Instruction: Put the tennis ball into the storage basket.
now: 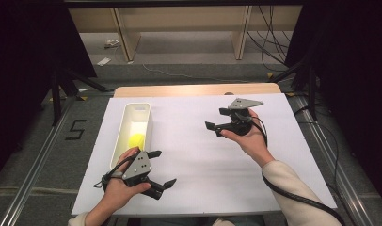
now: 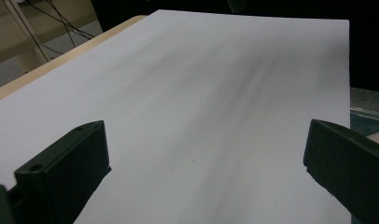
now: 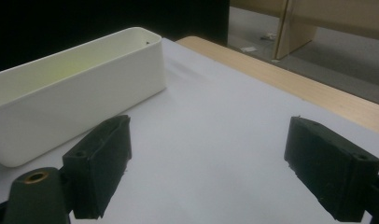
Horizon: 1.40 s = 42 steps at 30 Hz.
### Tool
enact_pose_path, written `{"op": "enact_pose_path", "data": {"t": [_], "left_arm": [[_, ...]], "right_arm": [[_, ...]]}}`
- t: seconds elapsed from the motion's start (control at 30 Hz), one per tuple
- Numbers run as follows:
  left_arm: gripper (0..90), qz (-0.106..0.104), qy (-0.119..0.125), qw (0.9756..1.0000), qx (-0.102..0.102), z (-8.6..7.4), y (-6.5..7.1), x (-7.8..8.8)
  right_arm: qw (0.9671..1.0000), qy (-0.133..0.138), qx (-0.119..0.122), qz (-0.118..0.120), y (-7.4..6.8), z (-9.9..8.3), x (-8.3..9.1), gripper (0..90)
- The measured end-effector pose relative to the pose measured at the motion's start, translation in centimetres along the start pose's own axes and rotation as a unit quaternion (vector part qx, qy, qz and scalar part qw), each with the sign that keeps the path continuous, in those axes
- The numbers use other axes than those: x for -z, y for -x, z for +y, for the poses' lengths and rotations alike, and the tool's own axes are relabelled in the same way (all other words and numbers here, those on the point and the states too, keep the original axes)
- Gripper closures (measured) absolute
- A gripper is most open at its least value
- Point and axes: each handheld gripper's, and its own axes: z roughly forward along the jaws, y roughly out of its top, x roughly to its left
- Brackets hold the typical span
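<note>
White sheet (image 1: 203, 155); bin (image 1: 143, 109) half-hides yellow object (image 1: 137, 140); both tongs spread, empty.

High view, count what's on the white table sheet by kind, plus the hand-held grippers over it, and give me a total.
White bins: 1
Yellow balls in the bin: 1
Hand-held grippers, left and right, both open and empty: 2
Total: 4

A sheet (image 1: 203, 160) covered the table (image 1: 194, 89), whose far edge showed behind it. A long bin (image 1: 131, 134) lay on the sheet's left part, running front to back, with a ball (image 1: 137, 140) inside near its middle. The left gripper (image 1: 162, 168) hovered just right of the bin's near end; the right gripper (image 1: 216, 118) was farther back, right of centre.
</note>
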Motion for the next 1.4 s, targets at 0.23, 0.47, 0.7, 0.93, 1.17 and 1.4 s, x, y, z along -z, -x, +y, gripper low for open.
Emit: {"op": "enact_pose_path", "data": {"t": [0.23, 0.47, 0.7, 0.93, 1.17, 1.4], "left_arm": [[0.0, 0.001, -0.001, 1.0, -0.001, 0.0, 0.0, 0.0], [0.0, 0.003, 0.0, 1.0, 0.001, 0.0, -0.1, 0.0], [0.0, 0.004, 0.0, 1.0, 0.001, 0.0, -0.1, 0.1], [0.0, 0.005, 0.001, 1.0, 0.003, 0.0, -0.2, 0.1], [0.0, 0.006, 0.001, 1.0, 0.003, 0.0, -0.2, 0.1], [0.0, 0.007, 0.002, 1.0, 0.003, 0.0, -0.2, 0.1]], "right_arm": [[0.9999, 0.003, -0.008, -0.013, 0.8, -1.0, 1.8, 15.4], [0.9997, 0.003, -0.014, -0.02, 1.1, -1.8, 3.5, 15.4], [0.9993, 0.004, -0.021, -0.031, 1.4, -2.9, 5.3, 15.4], [0.9989, 0.001, -0.028, -0.039, 1.6, -4.0, 6.9, 15.4], [0.9983, 0.003, -0.034, -0.046, 1.8, -4.9, 8.2, 15.4], [0.9981, 0.0, -0.036, -0.049, 1.7, -5.5, 9.0, 15.4]]}}
